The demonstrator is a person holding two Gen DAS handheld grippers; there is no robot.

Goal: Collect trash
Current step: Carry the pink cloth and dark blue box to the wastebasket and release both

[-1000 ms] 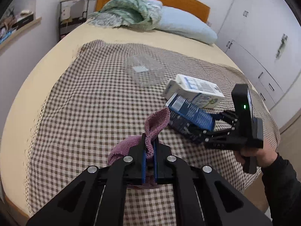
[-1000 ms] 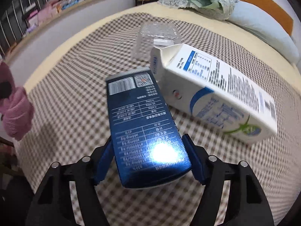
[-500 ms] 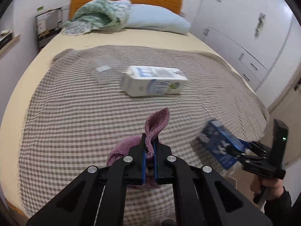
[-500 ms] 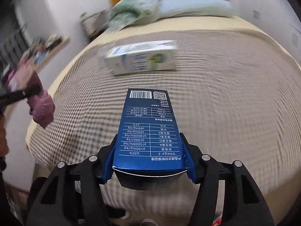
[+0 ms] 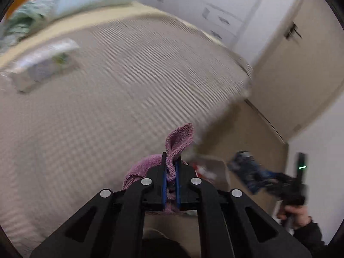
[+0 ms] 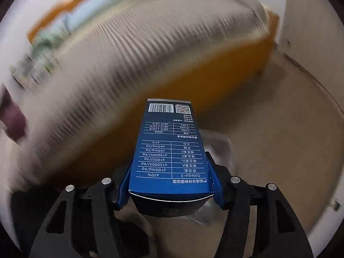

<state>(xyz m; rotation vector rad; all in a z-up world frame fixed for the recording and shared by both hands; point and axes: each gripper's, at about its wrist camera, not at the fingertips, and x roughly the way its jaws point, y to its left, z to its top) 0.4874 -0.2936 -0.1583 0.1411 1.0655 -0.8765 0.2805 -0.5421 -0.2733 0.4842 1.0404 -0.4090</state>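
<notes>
Purple cloth (image 5: 179, 137) is looped, fuzzy terry. The blue box (image 6: 169, 150) is smooth printed cardboard with a slight sheen. Both tongs are matt black plastic with silvery metal screws. The bed (image 5: 129, 81) cover is woven checked fabric.

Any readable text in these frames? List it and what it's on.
All on the blue box in the right gripper, printed upside down to the camera:
"Omega-3"
"≥30%"
"≥100mg/kg"
"≥15000IU/kg"
"≥100IU/kg"
"≥10000IU/kg"
"≥50mg/kg"
"≥60mg/kg"
"≤1%"
Barcode and QR code at the far end: not decodable.
Chinese row labels and the small dosage table: too small to read surely.
White carton on the bed: blurred, unreadable.
Cloth in the left gripper: no text.
</notes>
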